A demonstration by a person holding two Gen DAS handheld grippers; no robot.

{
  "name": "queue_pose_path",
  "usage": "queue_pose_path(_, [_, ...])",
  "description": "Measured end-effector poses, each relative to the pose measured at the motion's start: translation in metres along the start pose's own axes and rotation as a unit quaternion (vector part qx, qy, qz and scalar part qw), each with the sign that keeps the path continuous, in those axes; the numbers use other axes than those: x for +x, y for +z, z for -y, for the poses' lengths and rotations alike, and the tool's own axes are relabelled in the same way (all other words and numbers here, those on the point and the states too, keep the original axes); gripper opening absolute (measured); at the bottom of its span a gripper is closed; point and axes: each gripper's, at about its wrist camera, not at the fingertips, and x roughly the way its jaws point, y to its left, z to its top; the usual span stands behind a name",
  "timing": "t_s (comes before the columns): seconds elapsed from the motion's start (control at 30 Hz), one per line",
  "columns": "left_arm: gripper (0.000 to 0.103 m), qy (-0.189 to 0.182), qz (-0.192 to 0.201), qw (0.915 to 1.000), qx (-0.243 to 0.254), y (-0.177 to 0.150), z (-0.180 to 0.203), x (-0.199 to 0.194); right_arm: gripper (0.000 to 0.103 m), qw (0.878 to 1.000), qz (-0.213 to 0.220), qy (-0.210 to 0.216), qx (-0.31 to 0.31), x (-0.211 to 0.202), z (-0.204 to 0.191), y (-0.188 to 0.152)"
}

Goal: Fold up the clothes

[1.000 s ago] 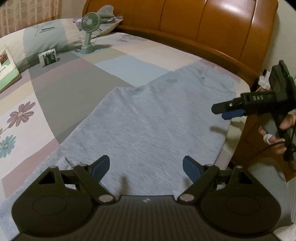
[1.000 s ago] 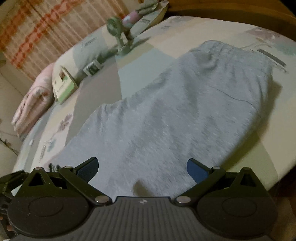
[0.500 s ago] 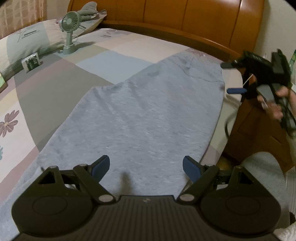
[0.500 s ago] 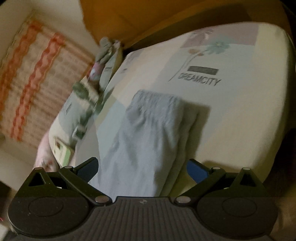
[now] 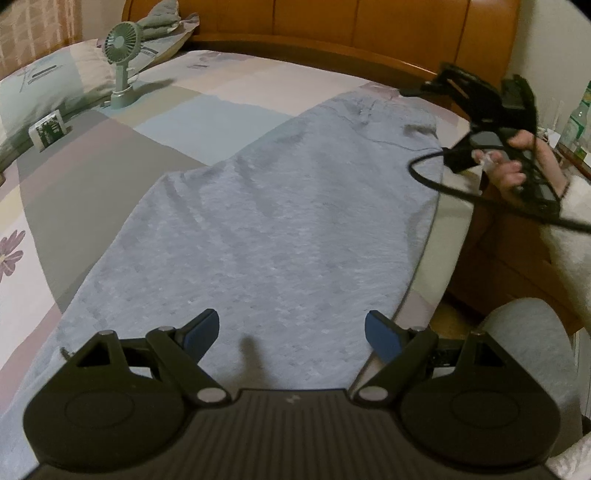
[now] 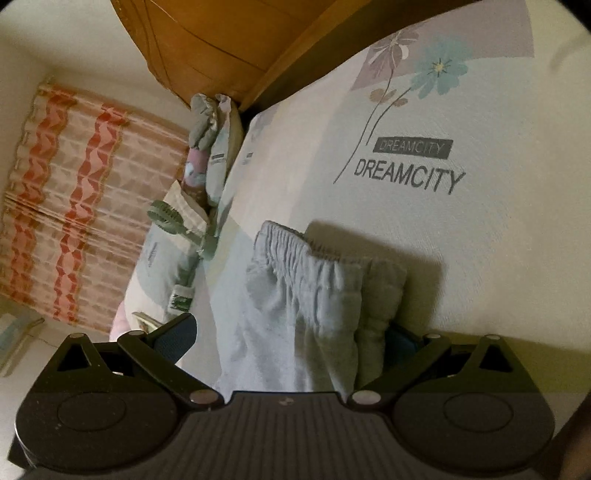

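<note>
On the bed (image 5: 236, 92), grey trousers (image 5: 280, 229) lie flat and lengthwise, their elastic waistband (image 6: 306, 247) toward the headboard (image 5: 332, 29). The left gripper (image 5: 291, 328) hangs wide and empty over the trousers' lower part. The right gripper (image 6: 291, 332), rolled sideways, straddles the waistband end with jaws wide, not pinching it. A fan (image 5: 123, 66) stands beside the trousers, near the pillow (image 5: 44, 81).

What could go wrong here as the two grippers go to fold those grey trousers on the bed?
The grey trousers lie along the bed's edge, so a pull could drag them off. The right gripper straddles the bunched waistband, jaws open; it may catch one layer only. Its cable hangs over the cloth and might snag.
</note>
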Motion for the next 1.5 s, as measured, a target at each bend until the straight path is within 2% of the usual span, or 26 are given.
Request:
queue_pose_path(0.3, [0.086,-0.011,0.001,0.9999,-0.013,-0.001,-0.006,0.002,0.103,0.999,-0.022,0.008,-0.028,0.003,-0.007,-0.024])
queue_pose_path(0.5, [0.086,-0.01,0.007,0.9998,-0.014,-0.003,-0.008,-0.001,0.103,1.0,0.004,0.006,-0.026,0.013,-0.006,0.005])
queue_pose_path(0.6, [0.086,-0.01,0.005,0.9997,-0.021,-0.004,-0.011,0.0,0.103,1.0,0.0,0.004,-0.027,0.014,-0.008,0.003])
queue_pose_path(0.7, [0.086,-0.012,0.001,0.9996,-0.024,-0.004,-0.012,0.003,0.103,0.999,-0.024,0.009,-0.046,0.01,-0.011,-0.014])
queue_pose_path(0.8, [0.086,-0.017,-0.003,0.9996,-0.023,-0.003,-0.011,0.007,0.103,0.997,-0.044,0.013,-0.062,0.011,-0.012,-0.016])
queue_pose_path(0.9, [0.086,-0.019,-0.003,0.9996,-0.02,-0.003,-0.009,0.009,0.103,0.999,-0.039,0.021,-0.031,0.01,-0.007,-0.004])
queue_pose_path(0.97, [0.086,-0.018,-0.001,0.9996,-0.022,-0.004,-0.009,0.008,0.103,0.999,-0.017,0.028,-0.004,0.007,-0.002,-0.001])
queue_pose_path(1.13, [0.086,-0.01,-0.001,0.9994,-0.034,-0.005,-0.016,0.007,0.103,0.999,-0.017,0.045,-0.023,0.004,0.001,-0.004])
queue_pose_path(1.2, [0.086,-0.009,0.002,0.9993,-0.036,-0.005,-0.017,0.006,0.09,0.999,-0.015,0.033,-0.037,0.0,0.005,-0.005])
queue_pose_path(1.27, [0.086,-0.009,0.003,0.9992,-0.038,-0.006,-0.018,0.005,0.053,0.999,-0.008,0.01,-0.04,-0.005,0.012,-0.006])
queue_pose_path(1.3, [0.086,-0.009,0.003,0.9992,-0.039,-0.006,-0.018,0.005,0.042,1.0,-0.002,0.011,-0.022,-0.007,0.023,-0.006])
queue_pose_path(1.33, [0.086,-0.009,0.003,0.9992,-0.039,-0.006,-0.018,0.005,0.025,1.0,0.005,0.012,-0.004,-0.01,0.033,-0.005])
queue_pose_path(1.4, [0.086,-0.011,0.003,0.9992,-0.038,-0.006,-0.018,0.005,0.022,0.999,0.007,0.035,0.033,-0.013,0.047,-0.002])
queue_pose_path(1.43, [0.086,-0.012,0.003,0.9992,-0.038,-0.006,-0.018,0.005,0.023,0.999,0.007,0.028,0.036,-0.011,0.044,-0.002])
queue_pose_path(1.5, [0.086,-0.015,0.003,0.9992,-0.037,-0.006,-0.018,0.006,0.036,1.0,0.008,0.005,0.015,-0.007,0.03,-0.003])
